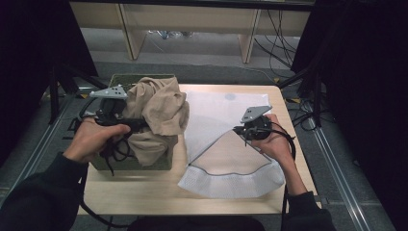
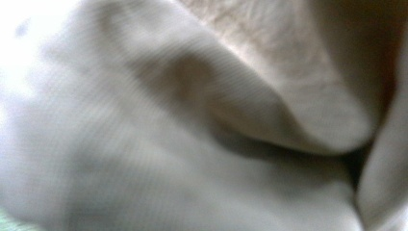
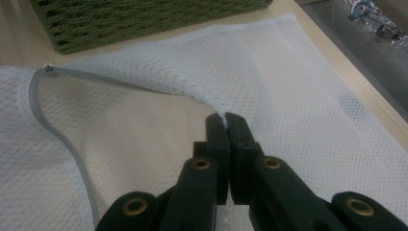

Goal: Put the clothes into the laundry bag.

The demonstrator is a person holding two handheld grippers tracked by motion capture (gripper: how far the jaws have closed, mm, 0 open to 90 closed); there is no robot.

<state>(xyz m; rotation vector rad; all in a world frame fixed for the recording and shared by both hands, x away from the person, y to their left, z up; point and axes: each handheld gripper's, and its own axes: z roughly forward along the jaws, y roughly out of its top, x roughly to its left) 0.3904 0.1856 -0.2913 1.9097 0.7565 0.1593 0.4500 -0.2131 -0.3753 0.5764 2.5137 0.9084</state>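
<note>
The wooden table [image 1: 144, 192] carries everything here, and the biggest thing on it is the white mesh laundry bag [image 1: 216, 115], spread flat over the right half with its grey-edged mouth gaping toward the person. Left of it sits a green woven basket [image 1: 139, 163], and a beige garment [image 1: 161, 110] hangs bunched above the basket, its lower folds draping down into it.

The left gripper [image 1: 137, 124] comes in from the left at basket height, its jaws buried in the beige cloth. The garment hangs lifted from it, so it looks clamped on a thick fold, though the jaw tips themselves are hidden by the fabric. In the left gripper view the beige fabric [image 2: 192, 144] is pressed right up against the lens, blurred and creased.

The right gripper [image 3: 226, 120] has its jaws pinched together on the upper edge of the bag's opening, holding that layer of mesh [image 3: 192, 72] raised off the table so the mouth stands open; the basket's woven side [image 3: 120, 19] lies just beyond it.

I can read no writing or labels anywhere.
</note>
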